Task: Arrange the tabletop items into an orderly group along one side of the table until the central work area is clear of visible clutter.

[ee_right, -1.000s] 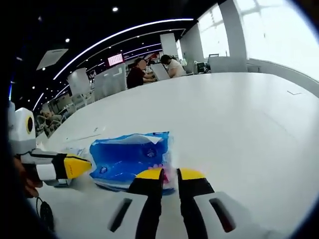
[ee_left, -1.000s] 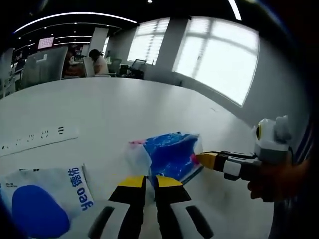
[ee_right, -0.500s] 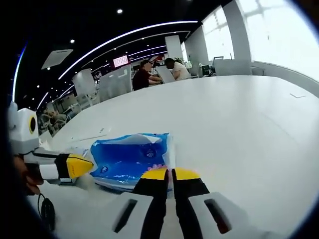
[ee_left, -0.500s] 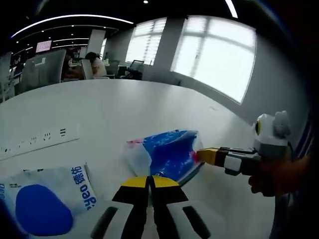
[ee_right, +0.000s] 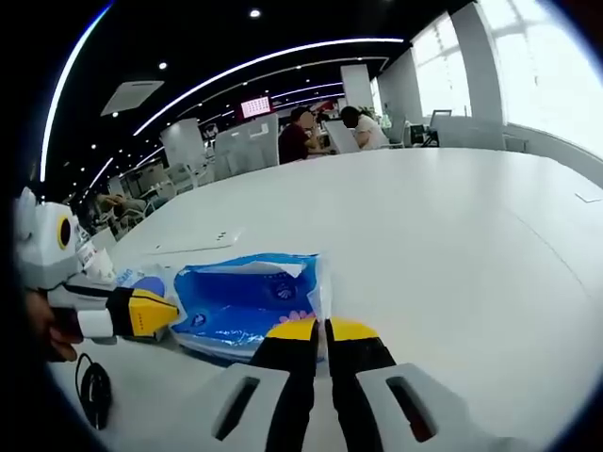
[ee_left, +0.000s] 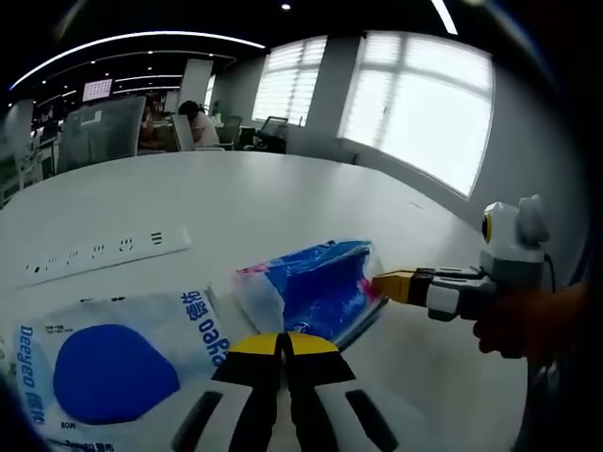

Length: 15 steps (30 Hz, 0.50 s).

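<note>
white wet-wipe pack (ee_left: 104,367) edge-cropped, distant people (ee_right: 325,132) blurred

My big white bench (ee_left: 283,188) sits in an office. Bright windows (ee_left: 415,113) with blinds are on one side. Long lights (ee_right: 273,56) curve across the dark ceiling. People (ee_right: 301,137) sit far off.

The left gripper (ee_left: 284,341) is held low with its jaws closed together. The right gripper (ee_right: 323,329) is likewise closed, gripped by a hand (ee_left: 516,322).
</note>
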Available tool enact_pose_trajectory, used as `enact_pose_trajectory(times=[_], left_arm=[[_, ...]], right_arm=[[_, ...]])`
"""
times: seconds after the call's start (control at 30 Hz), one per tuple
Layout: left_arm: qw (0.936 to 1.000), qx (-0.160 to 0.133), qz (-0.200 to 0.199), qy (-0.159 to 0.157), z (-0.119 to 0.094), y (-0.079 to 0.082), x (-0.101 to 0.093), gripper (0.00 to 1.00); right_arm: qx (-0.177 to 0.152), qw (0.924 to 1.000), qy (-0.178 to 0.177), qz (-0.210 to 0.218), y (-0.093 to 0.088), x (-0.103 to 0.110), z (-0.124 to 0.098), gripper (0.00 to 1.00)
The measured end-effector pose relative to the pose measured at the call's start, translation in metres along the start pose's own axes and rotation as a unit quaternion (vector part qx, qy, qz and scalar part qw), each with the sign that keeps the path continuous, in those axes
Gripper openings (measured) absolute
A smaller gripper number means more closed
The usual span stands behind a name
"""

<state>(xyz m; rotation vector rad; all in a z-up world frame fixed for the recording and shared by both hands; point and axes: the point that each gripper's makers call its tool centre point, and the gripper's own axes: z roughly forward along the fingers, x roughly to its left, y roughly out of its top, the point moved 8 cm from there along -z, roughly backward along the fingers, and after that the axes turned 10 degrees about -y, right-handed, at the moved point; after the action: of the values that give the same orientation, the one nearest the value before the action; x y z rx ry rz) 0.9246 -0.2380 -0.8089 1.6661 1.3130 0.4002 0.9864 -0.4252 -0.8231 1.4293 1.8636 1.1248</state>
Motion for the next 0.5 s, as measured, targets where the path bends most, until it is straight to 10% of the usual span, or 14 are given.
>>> enact_pose_trajectory(times=[0.5], left_arm=[[1.0000,0.003,0.001,0.005,-0.0056,0.0003,0.0038,0.05]], right_arm=[[0.017,0.9997,0.011,-0.009,-0.0082,-0.0017,-0.0059,0.07]])
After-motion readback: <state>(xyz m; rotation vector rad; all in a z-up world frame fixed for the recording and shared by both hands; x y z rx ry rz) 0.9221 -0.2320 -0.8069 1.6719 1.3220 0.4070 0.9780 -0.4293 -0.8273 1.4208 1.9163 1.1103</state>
